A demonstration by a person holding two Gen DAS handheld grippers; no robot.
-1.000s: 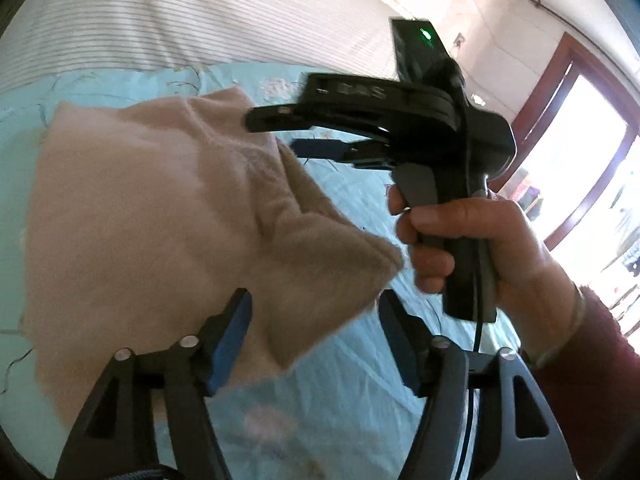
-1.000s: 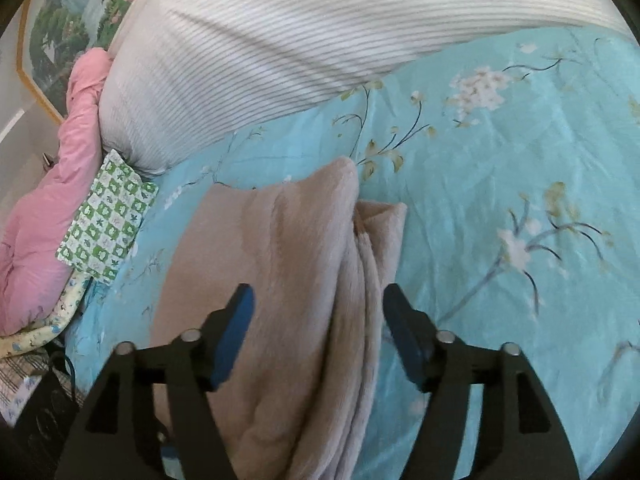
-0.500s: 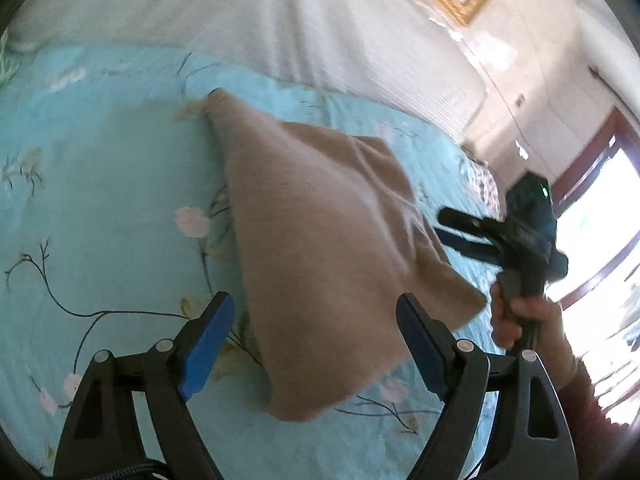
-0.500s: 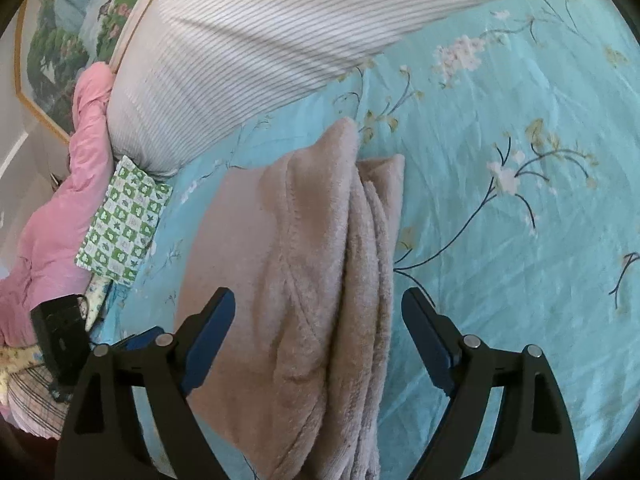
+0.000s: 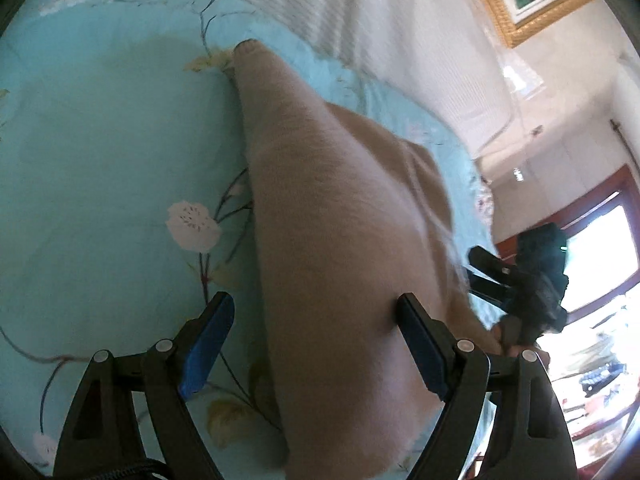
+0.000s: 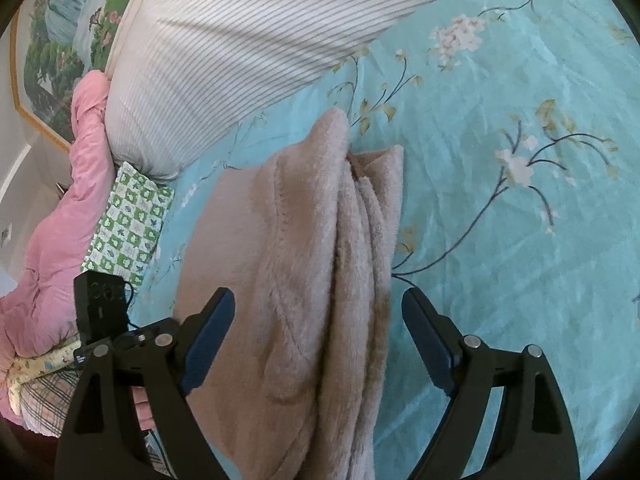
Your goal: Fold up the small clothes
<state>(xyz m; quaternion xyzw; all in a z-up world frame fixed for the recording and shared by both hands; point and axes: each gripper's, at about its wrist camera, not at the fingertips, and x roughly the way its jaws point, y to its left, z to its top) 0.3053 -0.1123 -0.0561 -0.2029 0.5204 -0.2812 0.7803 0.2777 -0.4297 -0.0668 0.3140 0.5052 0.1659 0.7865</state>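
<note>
Just let go on both sides, looks like: left gripper (image 5: 316, 344) now spread wide with its blue pads clear of the fabric, right gripper (image 6: 318, 336) the same, nothing pinched in either, where a second ago both sat noticeably narrower. Beige fleece garment (image 6: 288, 264) lying on the turquoise flowered bedsheet (image 6: 500, 240), folded lengthwise into a longish bundle, layered edges stacked along its right side in the right wrist view, one pointy corner aimed up at the striped pillow (image 6: 248, 52). Also swung around quite a bit on the left: a second back looking across the cloth with the other gripper right in front, now looking straight down the length of the bundle (image 5: 340, 240) from its near end, other gripper (image 5: 516, 280) off at the far right edge. Right side barely budged, parked over the same end of the fold. So probably one fold done and dropped, and both claws lining up for the next one, likely a crosswise fold to halve the length. Fluffy stuff, thick layers, so could easily spring open or slide when grabbed again; worth catching all the layers at once. Pink quilt (image 6: 52, 216) and green checked cloth (image 6: 128, 220) off to the side, well apart from the action
</note>
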